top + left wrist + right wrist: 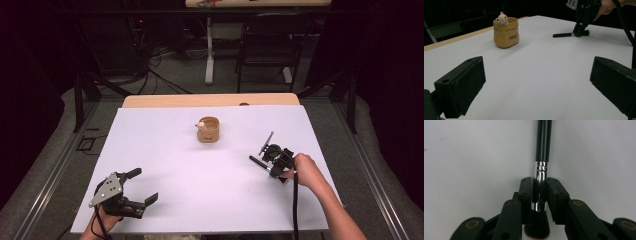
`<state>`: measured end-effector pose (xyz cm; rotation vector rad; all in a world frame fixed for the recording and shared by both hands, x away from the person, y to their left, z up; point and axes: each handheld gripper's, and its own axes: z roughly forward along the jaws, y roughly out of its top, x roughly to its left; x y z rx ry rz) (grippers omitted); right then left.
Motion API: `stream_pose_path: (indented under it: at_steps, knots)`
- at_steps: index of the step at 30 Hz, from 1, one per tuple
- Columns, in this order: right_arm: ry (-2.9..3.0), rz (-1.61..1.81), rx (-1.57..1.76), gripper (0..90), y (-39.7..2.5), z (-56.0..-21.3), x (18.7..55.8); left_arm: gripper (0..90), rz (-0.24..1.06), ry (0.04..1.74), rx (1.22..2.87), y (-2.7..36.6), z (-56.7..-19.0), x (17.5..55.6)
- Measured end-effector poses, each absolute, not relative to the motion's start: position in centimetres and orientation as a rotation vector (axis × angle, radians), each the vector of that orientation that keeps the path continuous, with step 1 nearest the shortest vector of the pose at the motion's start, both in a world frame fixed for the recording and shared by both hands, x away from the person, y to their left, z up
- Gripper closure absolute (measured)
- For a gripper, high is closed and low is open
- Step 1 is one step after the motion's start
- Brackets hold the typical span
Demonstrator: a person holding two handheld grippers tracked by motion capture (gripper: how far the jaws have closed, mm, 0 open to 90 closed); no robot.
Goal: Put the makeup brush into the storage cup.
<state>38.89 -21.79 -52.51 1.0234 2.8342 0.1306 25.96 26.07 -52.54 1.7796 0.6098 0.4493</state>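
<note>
Right gripper view: the right gripper [539,192] is clamped on the brush [543,142] ferrule; the left gripper [131,192] is spread wide, apparently well short of the pouch [208,129].

Wide-open left hand-held gripper [536,87] faces a yellow pouch [506,33]; beyond, the right hand-held gripper [580,31] pinches a brush [564,34].

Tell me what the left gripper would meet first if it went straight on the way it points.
Probably nothing soon: the open left gripper looks across bare white table. The tan pouch holder sits left of that line, the brush in the right gripper sits right of it. Depth is uncertain.
</note>
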Motion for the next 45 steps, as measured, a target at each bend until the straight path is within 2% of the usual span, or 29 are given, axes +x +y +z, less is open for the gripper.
stream_pose_path:
  at_steps: [22,45]
  knots:
    - [2.864,0.088,0.987,77.3,-22.0,-52.2,39.0,0.0,0.434,0.609,1.8,26.0,-52.6,26.0]
    - [2.839,0.173,0.858,77.2,-20.6,-48.6,37.5,0.0,0.416,0.613,1.817,25.9,-52.6,26.0]
